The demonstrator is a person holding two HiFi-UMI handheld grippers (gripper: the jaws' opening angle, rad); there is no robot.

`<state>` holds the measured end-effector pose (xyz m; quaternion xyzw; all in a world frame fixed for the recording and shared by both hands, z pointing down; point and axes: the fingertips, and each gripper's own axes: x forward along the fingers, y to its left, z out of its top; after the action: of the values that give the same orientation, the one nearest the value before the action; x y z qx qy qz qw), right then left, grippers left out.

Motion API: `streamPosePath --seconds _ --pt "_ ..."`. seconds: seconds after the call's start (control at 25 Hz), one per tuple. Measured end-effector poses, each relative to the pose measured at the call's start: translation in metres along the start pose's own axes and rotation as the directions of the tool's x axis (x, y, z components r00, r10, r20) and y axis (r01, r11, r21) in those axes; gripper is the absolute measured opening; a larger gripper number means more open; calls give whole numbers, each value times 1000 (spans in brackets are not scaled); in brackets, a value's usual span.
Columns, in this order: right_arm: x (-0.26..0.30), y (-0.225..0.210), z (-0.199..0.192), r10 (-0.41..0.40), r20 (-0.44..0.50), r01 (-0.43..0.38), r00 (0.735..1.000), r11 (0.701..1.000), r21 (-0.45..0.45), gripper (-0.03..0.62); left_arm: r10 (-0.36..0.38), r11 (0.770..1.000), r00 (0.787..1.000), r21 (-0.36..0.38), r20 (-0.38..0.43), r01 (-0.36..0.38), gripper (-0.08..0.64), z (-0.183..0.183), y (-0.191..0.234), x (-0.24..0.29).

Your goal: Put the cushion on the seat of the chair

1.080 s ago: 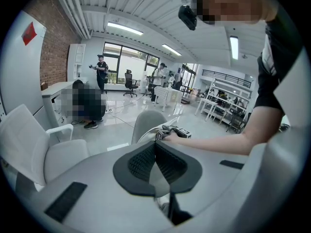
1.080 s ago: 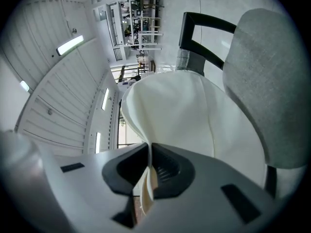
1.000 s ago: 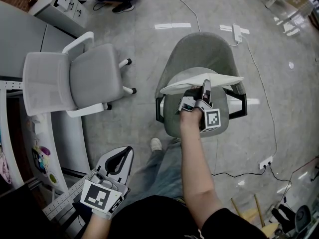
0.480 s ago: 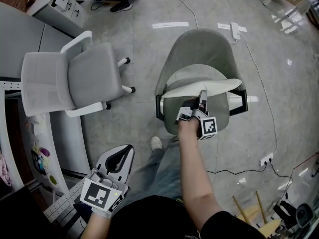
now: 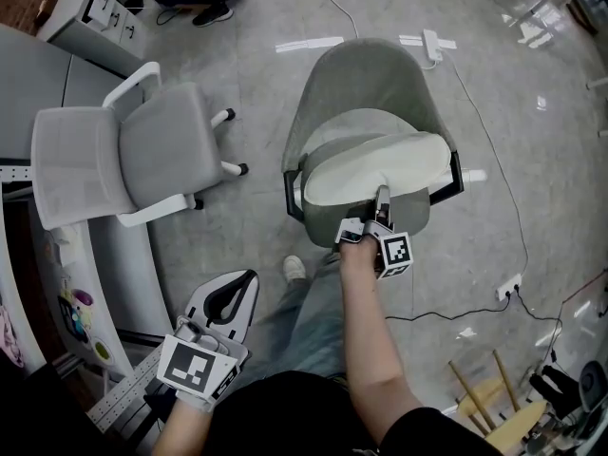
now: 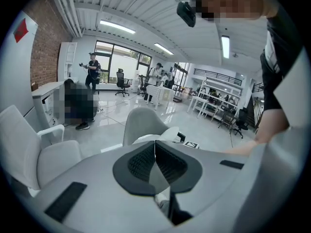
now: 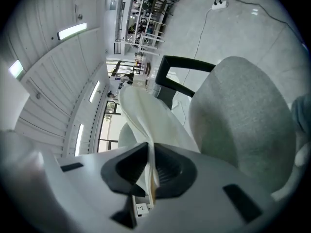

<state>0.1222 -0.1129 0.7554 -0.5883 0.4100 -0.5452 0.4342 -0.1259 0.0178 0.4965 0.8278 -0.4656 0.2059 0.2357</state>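
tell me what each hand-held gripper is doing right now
Left hand-held gripper: closed, empty.
Right hand-held gripper: closed on cushion edge, jaws just been opening.

An open-plan office is being shown: a white swivel chair is standing beside a grey desk at the left, a power strip is lying on the polished floor, and strip lights are running above far rows of desks and tall windows
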Motion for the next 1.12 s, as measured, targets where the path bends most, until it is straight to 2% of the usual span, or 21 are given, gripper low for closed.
streamPosePath --seconds 0.36,0.52,0.64,0.72,0.8,0.96,1.12 --pt "-31 -57 39 -111 42 112 993 993 -25 57 -31 999 999 15 -30 31 12 -10 -11 7" --pt "-37 -77 46 -140 51 141 989 990 -10 54 -43 999 998 18 -42 43 12 -14 -16 11" --pt "-45 -94 43 -166 63 162 984 984 73 51 -49 999 997 17 -51 50 12 -17 -17 14" --pt "-55 -117 40 -212 74 199 974 968 152 52 -54 998 997 14 -58 55 12 -19 -18 16" --pt "-64 -140 36 -256 49 244 965 954 175 54 -56 998 996 15 -63 57 12 -20 -18 16" --pt "-75 -173 36 -312 -16 311 950 941 129 57 -50 999 997 13 -67 51 12 -22 -15 16" --pt "-73 -184 43 -324 -43 327 945 943 69 57 -42 999 996 4 -80 42 12 -29 -10 17"
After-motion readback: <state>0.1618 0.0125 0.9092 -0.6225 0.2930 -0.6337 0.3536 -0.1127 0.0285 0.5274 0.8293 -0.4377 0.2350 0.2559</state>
